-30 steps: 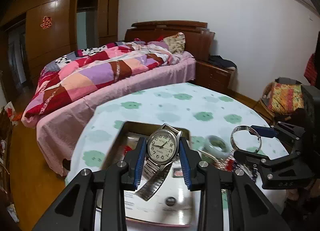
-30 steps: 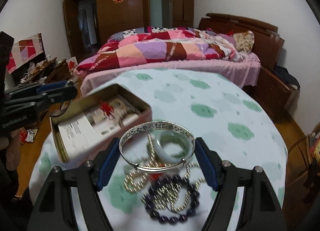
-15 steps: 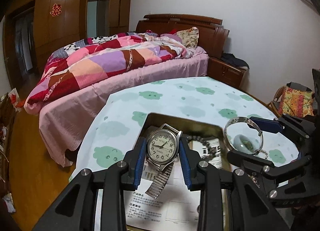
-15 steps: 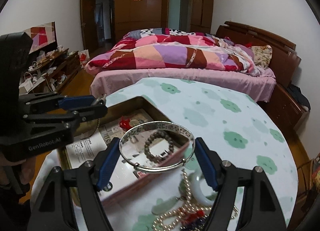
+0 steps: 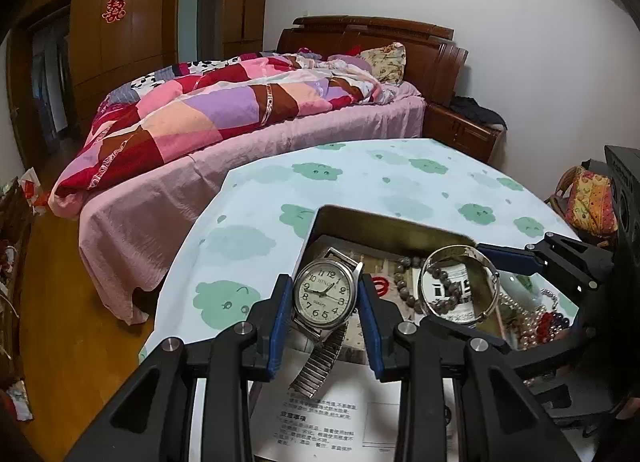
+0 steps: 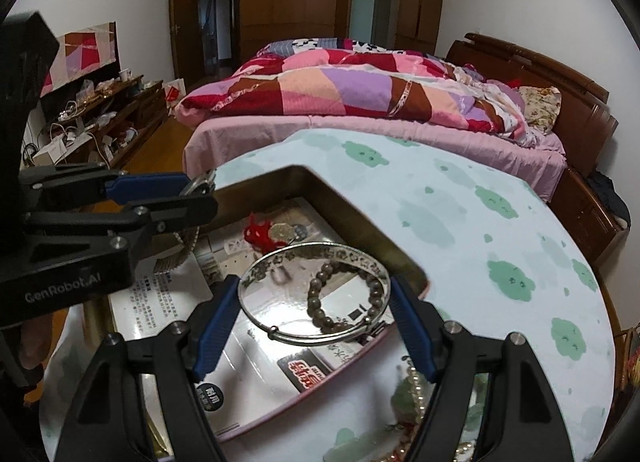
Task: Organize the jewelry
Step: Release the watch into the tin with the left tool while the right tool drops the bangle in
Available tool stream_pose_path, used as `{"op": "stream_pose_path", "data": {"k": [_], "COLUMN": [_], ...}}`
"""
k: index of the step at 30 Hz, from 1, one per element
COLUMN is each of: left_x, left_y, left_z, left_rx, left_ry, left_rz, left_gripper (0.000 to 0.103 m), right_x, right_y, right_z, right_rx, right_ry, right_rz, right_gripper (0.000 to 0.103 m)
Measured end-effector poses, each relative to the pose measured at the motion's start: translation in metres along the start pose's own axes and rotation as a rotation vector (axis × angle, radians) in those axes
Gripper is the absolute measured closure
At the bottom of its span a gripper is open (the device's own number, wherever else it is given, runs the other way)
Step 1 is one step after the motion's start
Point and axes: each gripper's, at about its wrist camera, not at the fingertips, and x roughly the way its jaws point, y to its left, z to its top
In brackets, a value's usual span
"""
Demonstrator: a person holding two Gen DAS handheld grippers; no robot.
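I took the metal tin (image 5: pixel 384 223) as my landmark: a shallow rectangular box with dull brass-coloured walls, its floor lined with glossy printed paper (image 6: pixel 160 298). It sat on a table under a pale cloth printed with green cloud shapes (image 6: pixel 496 201).

Inside the tin lay a string of round brownish beads (image 6: pixel 346 296), a small red knotted ornament (image 6: pixel 256 232) and a couple of coins beside it. Just outside the tin's near wall, pearls (image 5: pixel 524 314), dark purple beads and a pale green jade ring made a loose heap on the cloth.

Compared with a second earlier, both tools had come in over the tin; back then my right one hung above the heap on the cloth, and the tin lay off to its left.

My left gripper (image 5: pixel 325 302) pinched the wristwatch (image 5: pixel 325 289) by the sides of its round steel case, the blue pads tight against it. Its ribbed expanding band (image 5: pixel 320 362) hung down over the paper at the tin's near end.

My right gripper (image 6: pixel 314 304) was spread wide, its blue pads (image 6: pixel 216 318) pressing the outer rim of a thin, engraved silver bangle (image 6: pixel 316 260), held level above the tin's near half, directly over the brown beads.
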Motion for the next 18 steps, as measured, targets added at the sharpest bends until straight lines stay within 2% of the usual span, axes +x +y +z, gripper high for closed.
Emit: {"op": "stream_pose_path", "data": {"k": [13,18], "left_x": [0.005,0.002], "left_y": [-0.012,-0.006], "left_z": [-0.004,-0.002], "left_rx": [0.065,0.052], "left_ry": [0.005,0.003], "left_rz": [0.027,0.045], "left_gripper": [0.069,0.068], "right_x": [0.007,0.005], "right_y": [0.003,0.000], "right_z": [-0.002,-0.002], "right_rx": [-0.020,-0.005], "right_ry": [0.030,0.022], "right_rz": [0.008,0.017], "right_gripper": [0.026,0.024]}}
